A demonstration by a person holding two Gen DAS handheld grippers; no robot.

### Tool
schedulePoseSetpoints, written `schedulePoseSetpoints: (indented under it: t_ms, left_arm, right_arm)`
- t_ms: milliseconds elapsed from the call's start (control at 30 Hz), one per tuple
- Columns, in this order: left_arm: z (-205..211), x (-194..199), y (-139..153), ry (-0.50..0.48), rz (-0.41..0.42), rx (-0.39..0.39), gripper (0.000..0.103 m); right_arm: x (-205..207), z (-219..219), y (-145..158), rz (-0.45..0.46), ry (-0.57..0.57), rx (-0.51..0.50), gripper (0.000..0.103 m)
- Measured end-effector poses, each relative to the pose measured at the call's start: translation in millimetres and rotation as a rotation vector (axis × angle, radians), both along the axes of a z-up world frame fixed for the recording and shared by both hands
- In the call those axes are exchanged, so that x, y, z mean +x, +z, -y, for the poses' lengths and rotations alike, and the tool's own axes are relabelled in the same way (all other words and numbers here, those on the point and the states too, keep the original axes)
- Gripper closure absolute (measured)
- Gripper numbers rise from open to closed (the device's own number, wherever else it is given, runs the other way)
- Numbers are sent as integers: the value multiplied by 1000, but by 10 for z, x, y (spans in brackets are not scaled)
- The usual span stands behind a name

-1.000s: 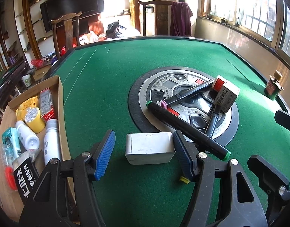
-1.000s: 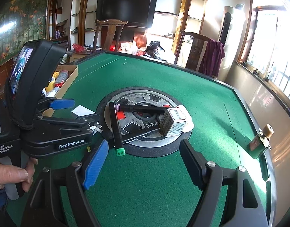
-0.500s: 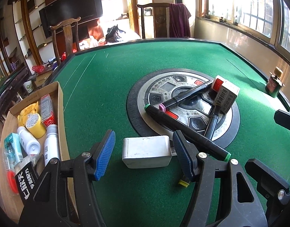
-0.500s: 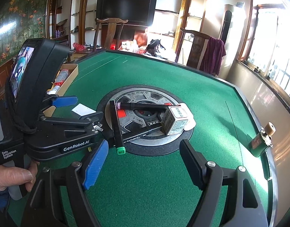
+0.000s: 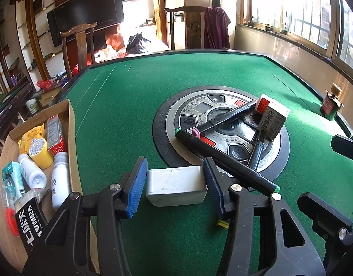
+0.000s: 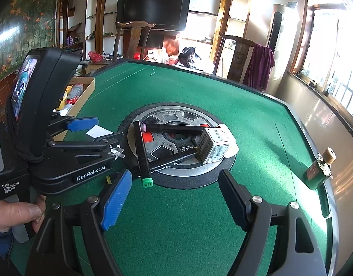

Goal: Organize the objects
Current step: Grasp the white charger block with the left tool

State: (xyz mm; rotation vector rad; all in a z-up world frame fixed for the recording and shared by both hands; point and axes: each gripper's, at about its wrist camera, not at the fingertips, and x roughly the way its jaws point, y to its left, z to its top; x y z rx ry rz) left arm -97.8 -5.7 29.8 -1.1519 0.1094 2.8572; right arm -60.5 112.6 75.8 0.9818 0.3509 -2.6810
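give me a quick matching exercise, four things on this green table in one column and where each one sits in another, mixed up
Things:
1. white case
2. yellow tape roll
3. green bottle
4. barcode carton

Places:
a. at the table's far right edge
b. on the round centre panel, over the black markers
c. between the closing jaws of the left gripper
d. inside the cardboard box

Pairs: 1-c, 2-d, 3-a, 4-b
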Motion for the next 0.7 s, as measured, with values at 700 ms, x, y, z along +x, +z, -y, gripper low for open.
schedulePoseSetpoints:
  t_ms: [700]
  left_arm:
    - [168,95,118,-6,-20,51,73]
  right_arm:
    - [-69,19,-109,40,-20,23,25]
